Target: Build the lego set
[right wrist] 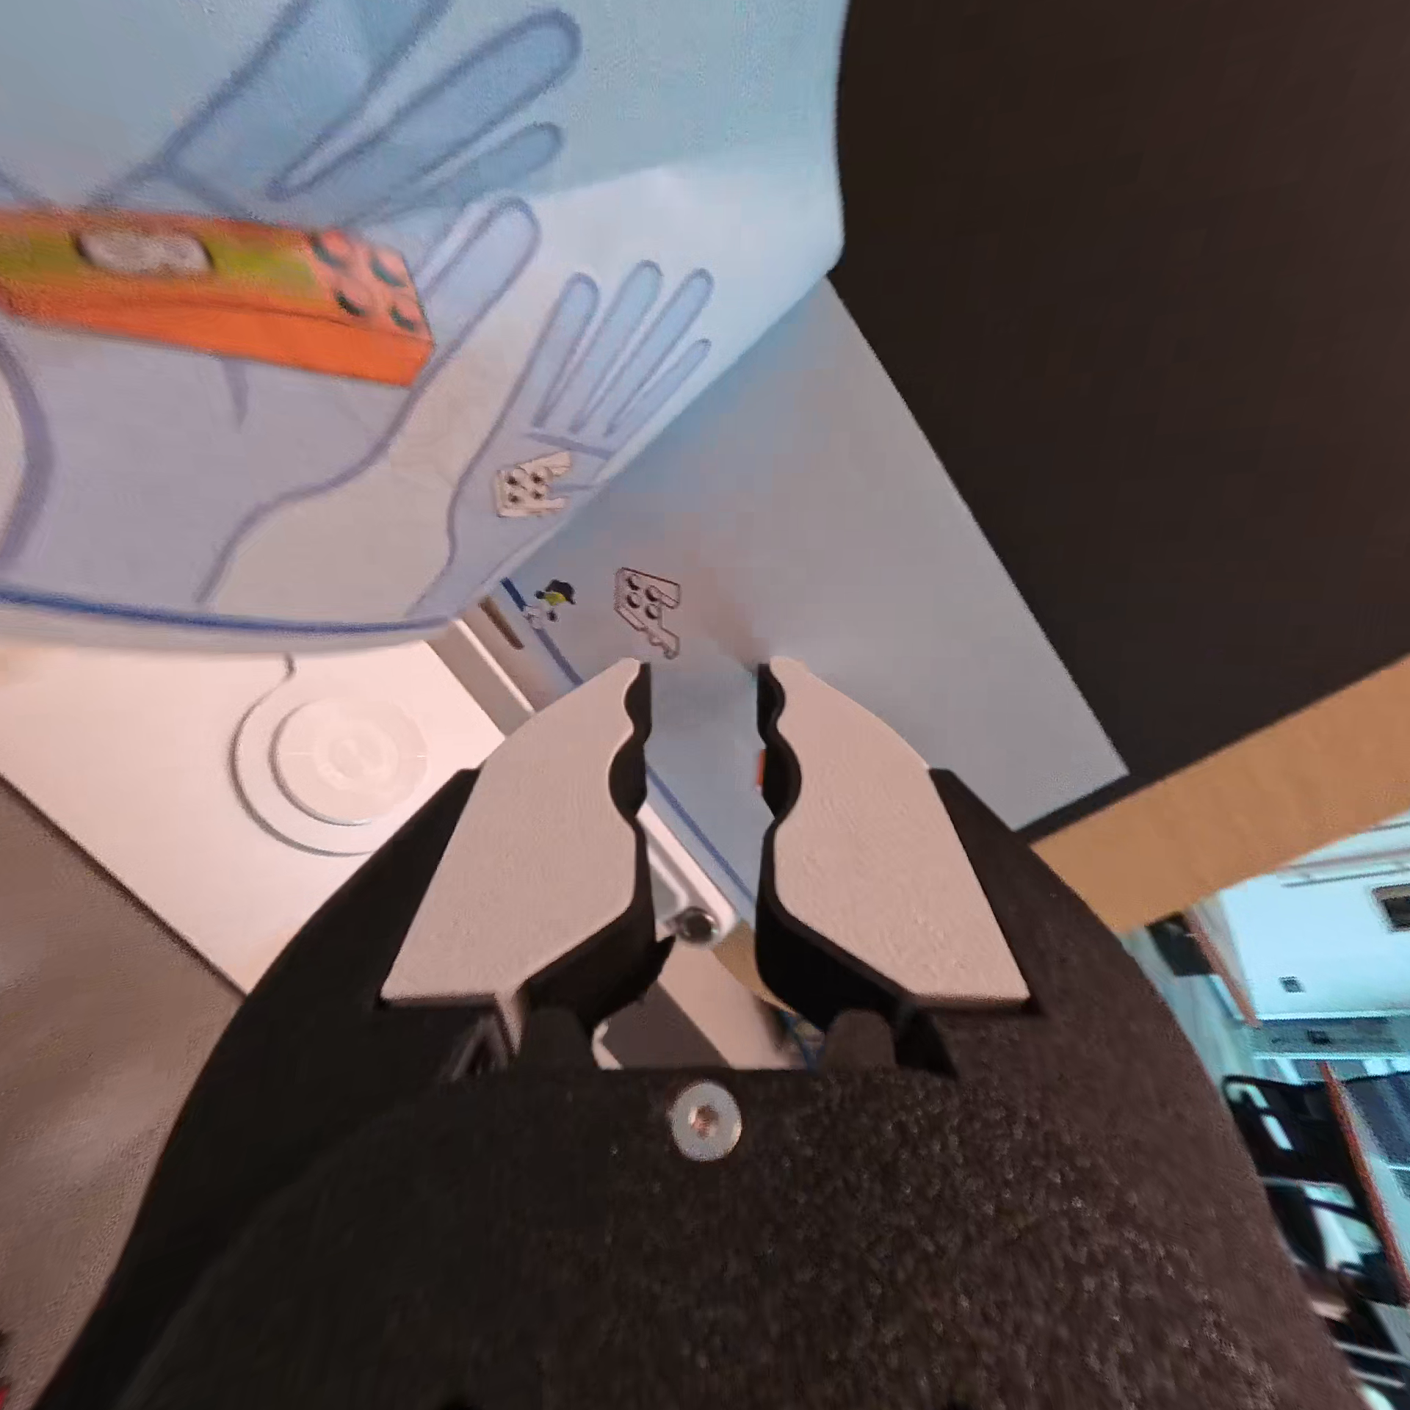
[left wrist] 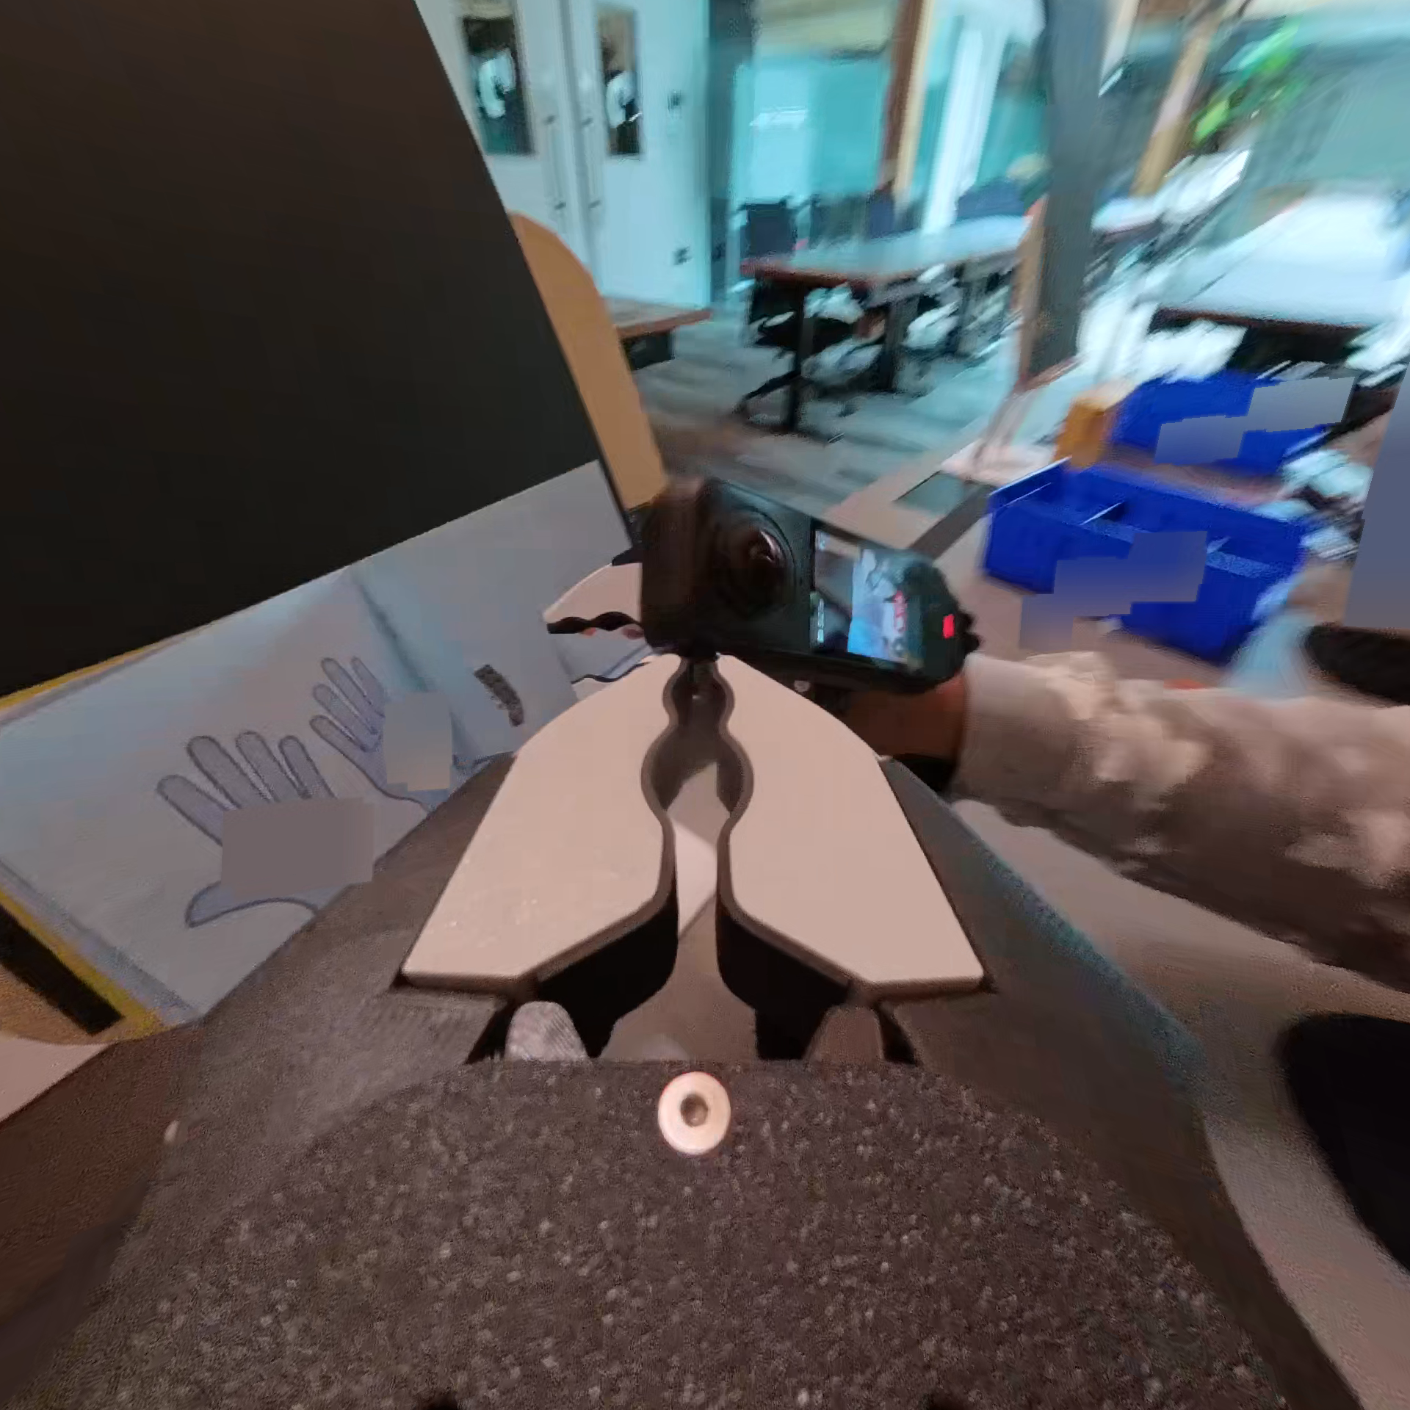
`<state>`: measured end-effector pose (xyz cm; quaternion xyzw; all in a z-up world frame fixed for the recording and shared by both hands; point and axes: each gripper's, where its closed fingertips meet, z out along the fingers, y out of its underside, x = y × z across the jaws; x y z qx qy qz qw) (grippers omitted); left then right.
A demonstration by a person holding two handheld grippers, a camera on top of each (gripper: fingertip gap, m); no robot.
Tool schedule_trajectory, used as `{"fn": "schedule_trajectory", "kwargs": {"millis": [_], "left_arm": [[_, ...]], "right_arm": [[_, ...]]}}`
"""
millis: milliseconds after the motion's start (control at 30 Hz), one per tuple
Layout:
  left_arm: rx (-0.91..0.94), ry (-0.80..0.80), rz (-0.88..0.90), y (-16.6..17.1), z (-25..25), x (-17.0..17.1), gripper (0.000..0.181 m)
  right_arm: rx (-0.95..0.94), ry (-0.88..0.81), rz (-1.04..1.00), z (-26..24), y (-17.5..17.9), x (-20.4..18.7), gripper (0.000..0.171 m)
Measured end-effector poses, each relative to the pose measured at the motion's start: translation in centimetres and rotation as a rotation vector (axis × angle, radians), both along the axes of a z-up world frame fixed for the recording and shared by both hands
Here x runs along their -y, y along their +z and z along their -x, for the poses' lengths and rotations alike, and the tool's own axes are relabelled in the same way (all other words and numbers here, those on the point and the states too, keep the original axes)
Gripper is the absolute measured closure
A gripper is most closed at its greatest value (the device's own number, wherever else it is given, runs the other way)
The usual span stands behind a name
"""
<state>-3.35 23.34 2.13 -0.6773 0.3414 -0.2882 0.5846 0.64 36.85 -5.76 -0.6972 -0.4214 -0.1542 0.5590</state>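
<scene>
No loose bricks show in either view. An open light-blue instruction booklet (right wrist: 801, 534) lies under my right gripper (right wrist: 702, 671), which is open with nothing between its pads. One page (right wrist: 343, 473) curls upward; it carries printed hand outlines, a printed orange studded tool and small white parts. The booklet also shows in the left wrist view (left wrist: 343, 687). My left gripper (left wrist: 696, 671) has its fingertips together, raised in front of the booklet. Just beyond its tips is the right gripper's black camera (left wrist: 763, 580), held by a hand in a light sleeve (left wrist: 1183, 778).
A black backdrop board (left wrist: 229, 305) stands behind the booklet. The white table (right wrist: 114, 763) has a round cable cover (right wrist: 343, 755). Blue bins (left wrist: 1129, 549) stand to the far right. Office tables and chairs fill the blurred background. The left gripper's tips are roughly 15 cm from the right gripper's.
</scene>
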Motion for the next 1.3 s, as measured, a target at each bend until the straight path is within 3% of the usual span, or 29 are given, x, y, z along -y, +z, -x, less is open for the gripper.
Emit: {"fn": "schedule_trajectory", "kwargs": {"millis": [100,233,600,767,1133,1300], "left_arm": [[-0.159,0.116,0.017,-3.5,-1.3,-3.1,0.176],[-0.387,0.308,-0.052,-6.4,1.2,-7.3,0.175],[-0.548,0.577,-0.073,-8.0,9.9,-12.3,0.181],[-0.626,0.607,-0.062,-9.1,11.5,-14.2,0.181],[-0.709,0.657,-0.156,-8.0,12.9,-15.5,0.181],[-0.675,0.649,-0.148,-8.0,12.8,-15.3,0.181]], "right_arm": [[-0.088,-0.015,0.039,0.2,-0.2,-0.4,0.144],[-0.152,-0.02,0.07,0.2,-0.1,-0.3,0.146],[-0.11,-0.034,0.064,0.2,-0.4,-0.5,0.145],[-0.097,-0.042,0.061,-0.1,-0.6,-0.6,0.146],[-0.083,-0.066,0.067,-2.0,-0.9,-0.7,0.149],[-0.002,0.205,0.029,3.8,-0.3,1.7,0.154]]}}
